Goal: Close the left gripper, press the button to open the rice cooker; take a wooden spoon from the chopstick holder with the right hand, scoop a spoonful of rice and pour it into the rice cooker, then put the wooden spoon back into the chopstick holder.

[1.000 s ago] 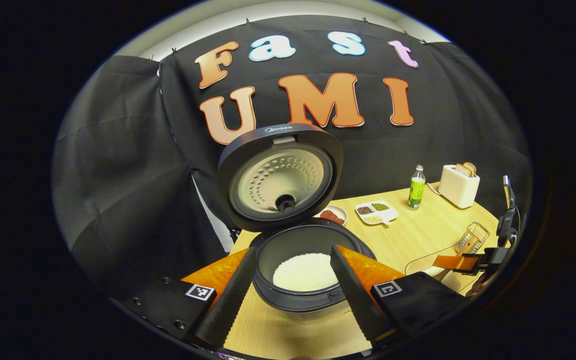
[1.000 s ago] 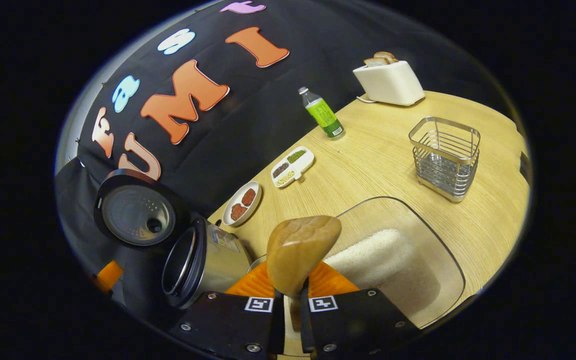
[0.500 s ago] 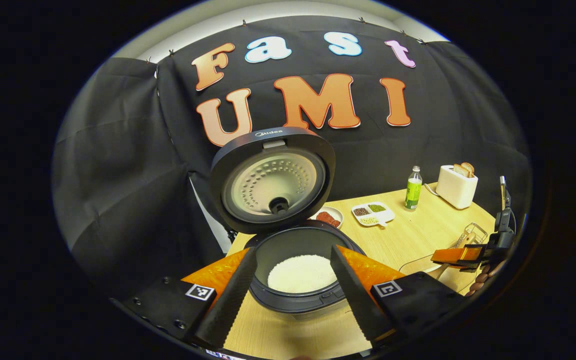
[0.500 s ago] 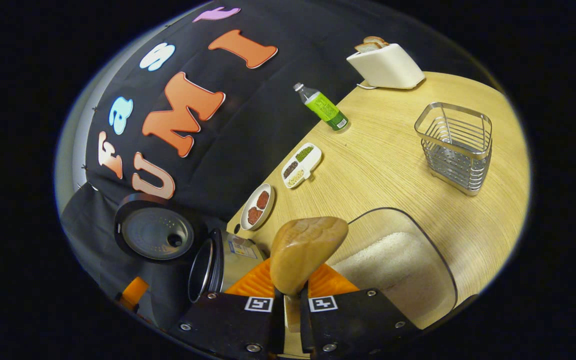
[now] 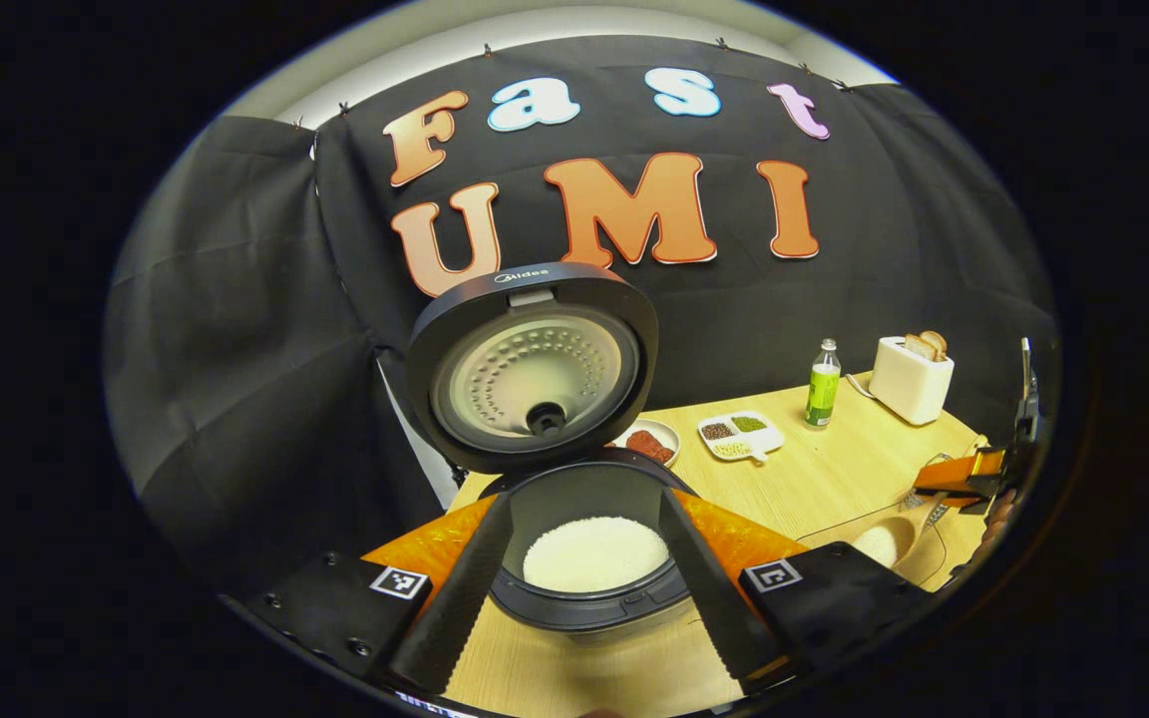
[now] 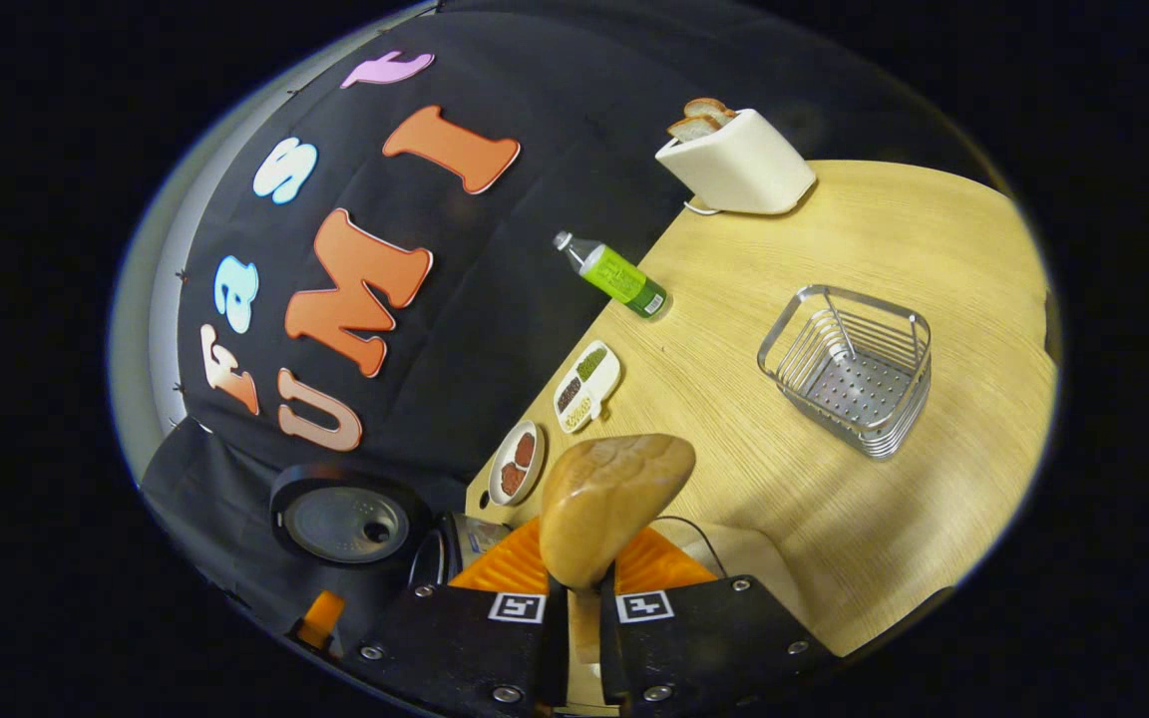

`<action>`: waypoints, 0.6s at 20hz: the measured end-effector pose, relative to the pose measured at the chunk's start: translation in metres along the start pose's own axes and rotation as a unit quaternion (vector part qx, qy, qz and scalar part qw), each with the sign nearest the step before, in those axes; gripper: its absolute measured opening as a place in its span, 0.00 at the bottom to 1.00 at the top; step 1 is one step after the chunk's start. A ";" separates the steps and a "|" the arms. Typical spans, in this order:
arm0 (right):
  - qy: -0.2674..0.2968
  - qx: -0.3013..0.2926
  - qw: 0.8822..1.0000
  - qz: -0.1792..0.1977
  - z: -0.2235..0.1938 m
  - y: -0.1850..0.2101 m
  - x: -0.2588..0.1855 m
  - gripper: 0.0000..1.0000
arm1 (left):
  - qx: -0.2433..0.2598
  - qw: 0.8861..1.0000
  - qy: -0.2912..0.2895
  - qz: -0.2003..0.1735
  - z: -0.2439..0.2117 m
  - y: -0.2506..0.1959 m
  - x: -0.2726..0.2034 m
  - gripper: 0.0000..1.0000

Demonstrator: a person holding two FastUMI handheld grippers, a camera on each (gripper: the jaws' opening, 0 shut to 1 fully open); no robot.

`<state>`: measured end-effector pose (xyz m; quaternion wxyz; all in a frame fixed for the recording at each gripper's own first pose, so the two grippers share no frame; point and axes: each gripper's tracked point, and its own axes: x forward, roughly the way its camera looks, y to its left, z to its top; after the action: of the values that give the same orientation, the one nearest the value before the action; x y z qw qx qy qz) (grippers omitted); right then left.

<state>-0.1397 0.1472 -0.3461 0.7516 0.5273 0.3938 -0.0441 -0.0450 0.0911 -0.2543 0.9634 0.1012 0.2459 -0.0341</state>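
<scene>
The rice cooker (image 5: 589, 588) stands open with its lid (image 5: 533, 369) tipped up, and white rice (image 5: 594, 553) lies in its pot. My left gripper (image 5: 589, 598) is open, one finger on each side of the pot's front, touching nothing. My right gripper (image 6: 582, 583) is shut on the handle of the wooden spoon (image 6: 614, 494), whose bowl stands up before the camera. The wire chopstick holder (image 6: 854, 364) sits ahead and to the right on the table. In the left gripper view the right gripper (image 5: 973, 477) hovers at the far right above a glass dish of rice (image 5: 884, 543).
On the wooden table (image 6: 834, 249) stand a white toaster (image 6: 734, 160) with bread, a green bottle (image 6: 614, 277), a divided dish (image 6: 584, 384) of beans and a small plate (image 6: 517, 461). The cooker's lid (image 6: 345, 521) shows low on the left in the right gripper view.
My right gripper has risen with the spoon and tipped toward the chopstick holder; the glass dish has dropped out of its view. The left gripper has drawn back a little, still open.
</scene>
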 end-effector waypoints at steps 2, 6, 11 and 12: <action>0.002 0.025 0.999 0.022 0.008 0.010 -0.007 0.12 | -0.005 1.000 -0.003 0.003 0.003 0.001 -0.002 0.92; 0.006 0.057 0.997 0.051 0.022 0.033 -0.012 0.12 | -0.002 1.000 -0.023 0.019 0.017 0.008 -0.006 0.92; 0.018 0.079 0.993 0.091 0.038 0.073 -0.016 0.12 | 0.007 0.997 -0.063 0.037 0.039 0.018 -0.011 0.92; 0.022 0.087 0.991 0.099 0.040 0.081 -0.015 0.12 | 0.005 0.997 -0.065 0.041 0.040 0.020 -0.012 0.92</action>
<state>-0.0892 0.1447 -0.2697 0.6950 0.6278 0.3504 0.0082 -0.0341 0.1019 -0.2105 0.9775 0.1131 0.1779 -0.0023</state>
